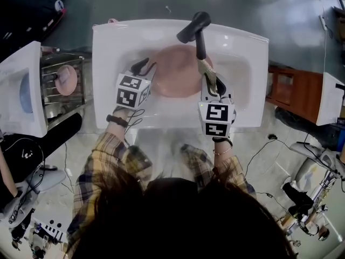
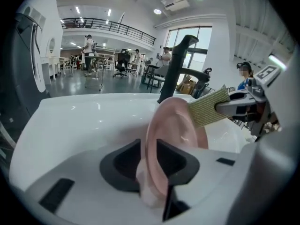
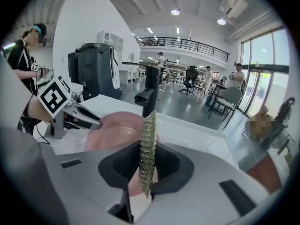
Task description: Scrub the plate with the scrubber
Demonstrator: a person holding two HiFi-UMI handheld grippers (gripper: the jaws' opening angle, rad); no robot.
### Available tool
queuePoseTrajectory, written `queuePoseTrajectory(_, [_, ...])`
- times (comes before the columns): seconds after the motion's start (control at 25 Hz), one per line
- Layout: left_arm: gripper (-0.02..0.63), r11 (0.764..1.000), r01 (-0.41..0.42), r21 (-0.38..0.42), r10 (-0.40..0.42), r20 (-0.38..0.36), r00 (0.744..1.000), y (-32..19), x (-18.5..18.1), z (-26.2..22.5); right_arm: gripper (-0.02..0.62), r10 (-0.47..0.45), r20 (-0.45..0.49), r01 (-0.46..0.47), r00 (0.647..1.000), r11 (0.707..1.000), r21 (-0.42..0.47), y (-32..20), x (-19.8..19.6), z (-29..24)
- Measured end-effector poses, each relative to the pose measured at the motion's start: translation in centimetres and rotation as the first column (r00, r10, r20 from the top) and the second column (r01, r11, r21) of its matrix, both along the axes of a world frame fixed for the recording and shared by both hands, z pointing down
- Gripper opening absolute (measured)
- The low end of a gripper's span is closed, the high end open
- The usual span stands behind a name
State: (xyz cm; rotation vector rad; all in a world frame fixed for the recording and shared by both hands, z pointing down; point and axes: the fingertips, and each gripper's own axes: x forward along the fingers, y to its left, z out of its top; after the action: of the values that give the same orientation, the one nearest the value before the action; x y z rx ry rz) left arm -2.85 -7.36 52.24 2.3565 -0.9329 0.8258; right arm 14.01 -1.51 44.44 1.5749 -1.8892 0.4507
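Left hand-held gripper (image 2: 150, 165) clamping plate (image 2: 171, 130), right hand-held gripper (image 1: 210, 80) pinching scrubber (image 2: 208, 108): press it flat, rub whole face steadily.

Item: right gripper (image 3: 146, 165), whose jaws are pinching a yellow-green scrubber (image 3: 148, 135) that is standing upright and edge-on between them. Just behind the scrubber, a pink plate (image 3: 115, 130) is turning its face toward the camera, over the white sink (image 3: 201, 137). The left gripper (image 3: 93, 122), carrying its marker cube, is pointing in from the left with its tips at the plate's rim. A black faucet (image 3: 149, 93) is standing beyond the plate.
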Motion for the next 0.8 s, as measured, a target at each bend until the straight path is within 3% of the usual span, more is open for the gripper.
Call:
queuePoseTrajectory(0.12, [0.028, 1.0, 0.011, 0.014, -0.011, 0.026, 1.0, -0.4, -0.3, 0.2, 0.081, 0.002, -0.033, -0.003, 0.999, 1.0, -0.019, -0.9, -0.2, 1.2])
queuePoseTrajectory(0.32, [0.026, 0.999, -0.015, 0.034, 0.013, 0.051, 0.999, -0.4, -0.2, 0.3, 0.08, -0.012, -0.04, 0.011, 0.999, 1.0, -0.018, -2.2, -1.2, 2.0])
queuePoseTrajectory(0.68, [0.025, 0.999, -0.022, 0.04, 0.019, 0.07, 0.997, -0.5, 0.1, 0.6, 0.08, -0.043, 0.079, 0.049, 0.996, 0.996, -0.075, -4.0, -3.7, 4.7])
queuePoseTrajectory(0.8, [0.025, 0.998, -0.046, 0.045, 0.042, 0.075, 0.996, -0.4, 0.9, 0.4, 0.078, -0.063, 0.073, 0.068, 0.995, 0.995, -0.068, -5.1, -5.4, 5.4])
